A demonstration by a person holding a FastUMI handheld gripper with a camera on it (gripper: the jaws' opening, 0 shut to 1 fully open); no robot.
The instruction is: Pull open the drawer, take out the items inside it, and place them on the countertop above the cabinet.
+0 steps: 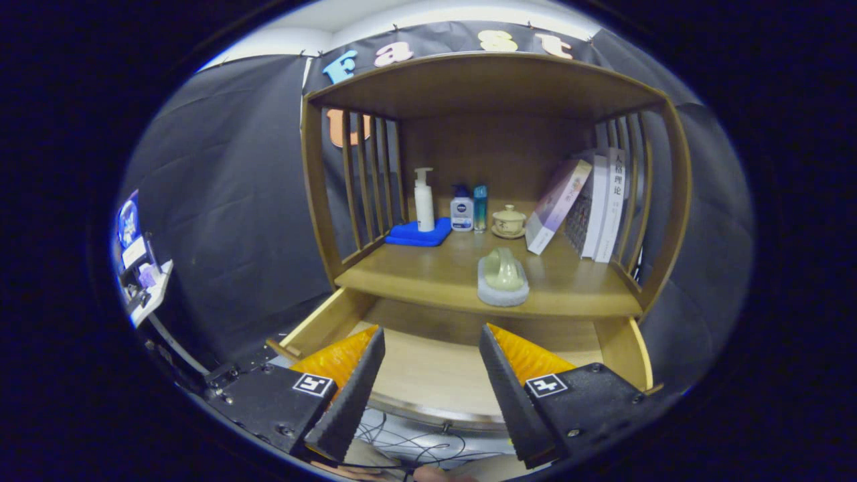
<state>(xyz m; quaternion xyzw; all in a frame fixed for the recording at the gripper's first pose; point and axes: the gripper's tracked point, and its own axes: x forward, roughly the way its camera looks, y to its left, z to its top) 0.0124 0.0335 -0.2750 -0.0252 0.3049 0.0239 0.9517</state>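
Observation:
The wooden drawer [462, 375] under the countertop is pulled open, and the bare wooden floor of it shows between and beyond my fingers. My gripper [432, 341] hovers over the drawer's front, open, with nothing between its fingers. On the countertop [415, 274] just beyond the drawer, near its front edge, rests a pale green scrubbing brush on a whitish base [503, 274].
Further back on the countertop stand a white pump bottle [424, 201] on a blue cloth [418, 234], two small bottles [469, 209], a lidded tea cup [509, 221] and leaning books [589, 207]. Slatted wooden sides and a top board enclose the shelf. Cables lie below the drawer.

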